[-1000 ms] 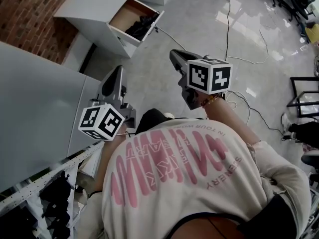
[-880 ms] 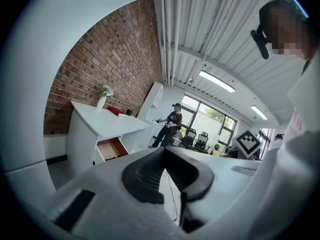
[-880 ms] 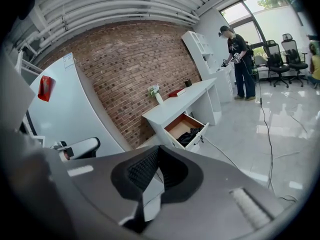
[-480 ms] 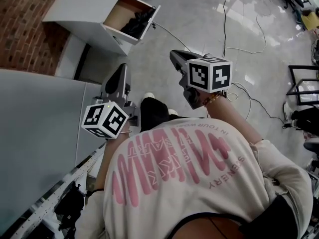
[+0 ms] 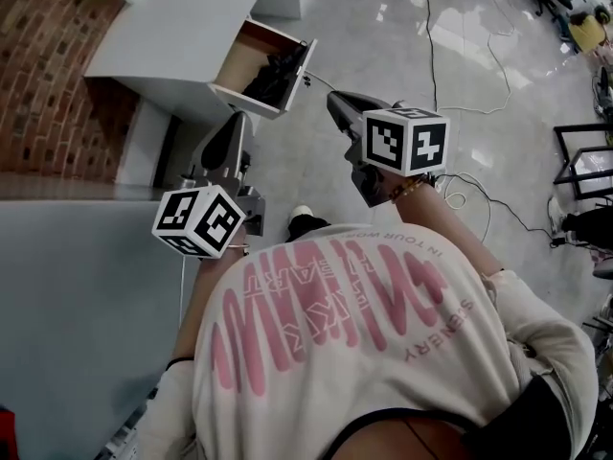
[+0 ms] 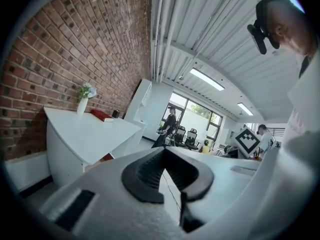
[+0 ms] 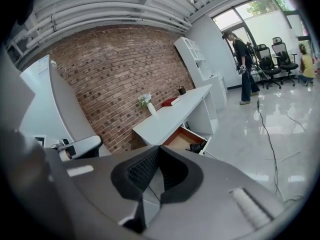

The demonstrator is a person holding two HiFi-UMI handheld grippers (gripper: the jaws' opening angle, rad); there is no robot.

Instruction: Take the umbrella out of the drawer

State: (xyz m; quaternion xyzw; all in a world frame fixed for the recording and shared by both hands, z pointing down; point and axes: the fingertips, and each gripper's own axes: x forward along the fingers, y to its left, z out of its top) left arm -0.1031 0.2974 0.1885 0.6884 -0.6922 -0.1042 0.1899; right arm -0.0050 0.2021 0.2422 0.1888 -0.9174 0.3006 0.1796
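Note:
A white desk [image 5: 163, 46] stands against the brick wall, and its wooden drawer [image 5: 251, 57] is pulled open. A black folded umbrella [image 5: 275, 73] lies inside; the right gripper view also shows the umbrella [image 7: 198, 147] in the drawer [image 7: 181, 139]. My left gripper [image 5: 236, 125] is shut and empty, pointing at the desk from a short way off. My right gripper [image 5: 335, 103] is also shut with nothing in it, to the right of the drawer front and apart from it. The closed jaw tips show in each gripper view [image 6: 163, 152] [image 7: 156, 151].
A grey partition [image 5: 77, 295] fills the lower left. Cables [image 5: 431, 56] trail over the glossy floor to the right. On the desk top are a vase of flowers [image 7: 147, 103] and a red book [image 7: 171, 101]. A person [image 7: 244, 59] and office chairs [image 7: 270, 59] are far off.
The person has walked on towards the desk: drawer and desk sit lower and nearer in the head view, and the grey partition has slid back. Both grippers stay shut.

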